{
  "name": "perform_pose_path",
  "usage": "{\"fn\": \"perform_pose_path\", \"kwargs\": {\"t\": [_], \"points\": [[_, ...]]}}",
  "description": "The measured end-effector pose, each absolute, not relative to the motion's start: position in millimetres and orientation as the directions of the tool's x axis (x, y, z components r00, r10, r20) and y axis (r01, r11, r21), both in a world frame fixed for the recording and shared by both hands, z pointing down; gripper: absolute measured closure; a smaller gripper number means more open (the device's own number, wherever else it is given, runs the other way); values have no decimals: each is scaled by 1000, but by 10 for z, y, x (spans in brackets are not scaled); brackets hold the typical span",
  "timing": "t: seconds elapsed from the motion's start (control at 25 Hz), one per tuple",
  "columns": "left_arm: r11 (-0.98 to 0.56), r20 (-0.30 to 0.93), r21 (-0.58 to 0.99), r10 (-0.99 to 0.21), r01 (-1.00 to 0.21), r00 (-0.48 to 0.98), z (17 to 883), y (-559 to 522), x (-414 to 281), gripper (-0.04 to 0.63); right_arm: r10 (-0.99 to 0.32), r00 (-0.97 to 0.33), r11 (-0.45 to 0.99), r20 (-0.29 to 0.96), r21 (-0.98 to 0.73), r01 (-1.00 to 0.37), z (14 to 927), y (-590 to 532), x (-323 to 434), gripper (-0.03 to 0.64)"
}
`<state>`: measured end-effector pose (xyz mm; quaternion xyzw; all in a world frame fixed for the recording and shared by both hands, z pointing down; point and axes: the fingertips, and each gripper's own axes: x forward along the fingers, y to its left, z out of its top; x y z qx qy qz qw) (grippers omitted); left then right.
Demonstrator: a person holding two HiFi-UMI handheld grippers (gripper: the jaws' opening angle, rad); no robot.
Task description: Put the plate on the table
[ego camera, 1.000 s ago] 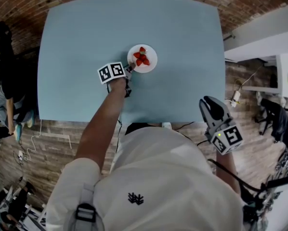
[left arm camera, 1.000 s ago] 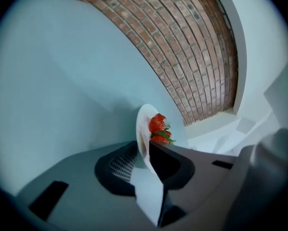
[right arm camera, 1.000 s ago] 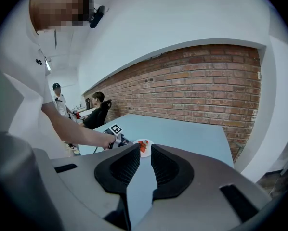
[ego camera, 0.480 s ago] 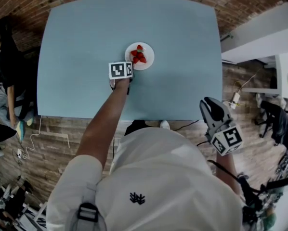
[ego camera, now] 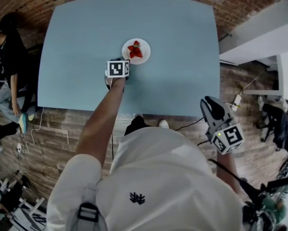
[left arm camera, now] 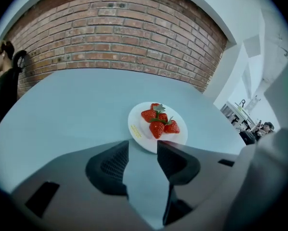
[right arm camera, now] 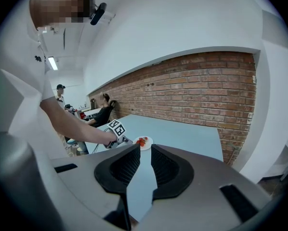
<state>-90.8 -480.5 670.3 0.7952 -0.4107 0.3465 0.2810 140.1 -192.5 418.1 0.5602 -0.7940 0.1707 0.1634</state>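
A small white plate point(ego camera: 136, 51) point(left arm camera: 137, 129) with several strawberries point(left arm camera: 158, 121) rests near the middle of the light blue table point(ego camera: 81, 28). My left gripper point(ego camera: 126, 61) point(left arm camera: 143, 146) sits just short of the plate's near rim. Its jaws have just been opening and stand wide apart, with only bare table between them and the pads off the plate. My right gripper point(ego camera: 211, 109) point(right arm camera: 145, 150) hangs off the table's near right corner above the floor. Its jaws are slightly parted with nothing between them. In the right gripper view the plate point(right arm camera: 143, 141) shows far off.
A person in dark clothes point(ego camera: 6, 57) sits at the table's left side. A brick wall point(left arm camera: 115, 37) runs behind the table. White furniture point(ego camera: 259, 32) stands to the right. Cables point(ego camera: 31, 138) lie on the wooden floor by the near edge.
My left gripper has rolled upright, let go of the plate's rim and drawn back a little towards me. The plate stays flat on the table. The right gripper hangs much as before.
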Motion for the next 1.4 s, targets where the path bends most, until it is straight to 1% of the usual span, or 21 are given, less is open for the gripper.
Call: {"fn": "perform_pose_path", "kwargs": {"t": [0.16, 0.4, 0.6, 0.8, 1.0, 1.4], "points": [[-511, 773, 200, -443, -836, 455, 6563, -4483, -886, 423, -827, -364, 359, 428, -96, -928, 4196, -1811, 1431, 558], [-527, 769, 156, -466, -835, 438, 6246, -3959, -967, 423, -792, -446, 444, 416, -108, -889, 4267, -1651, 1490, 558], [-556, 775, 136, -456, -820, 438, 6008, -3336, -949, 423, -748, -499, 514, 438, -94, -853, 4390, -1513, 1535, 558], [-614, 760, 130, -443, -779, 476, 5712, -2660, -748, 423, -688, -542, 585, 483, -73, -808, 4523, -1378, 1547, 558], [-637, 717, 113, -479, -762, 506, 5337, -2038, -596, 425, -618, -581, 672, 529, -28, -740, 4592, -1212, 1445, 558], [-672, 649, 120, -505, -731, 570, 4859, -1133, -468, 425, -561, -614, 741, 556, 7, -671, 4552, -922, 1258, 558]]}}
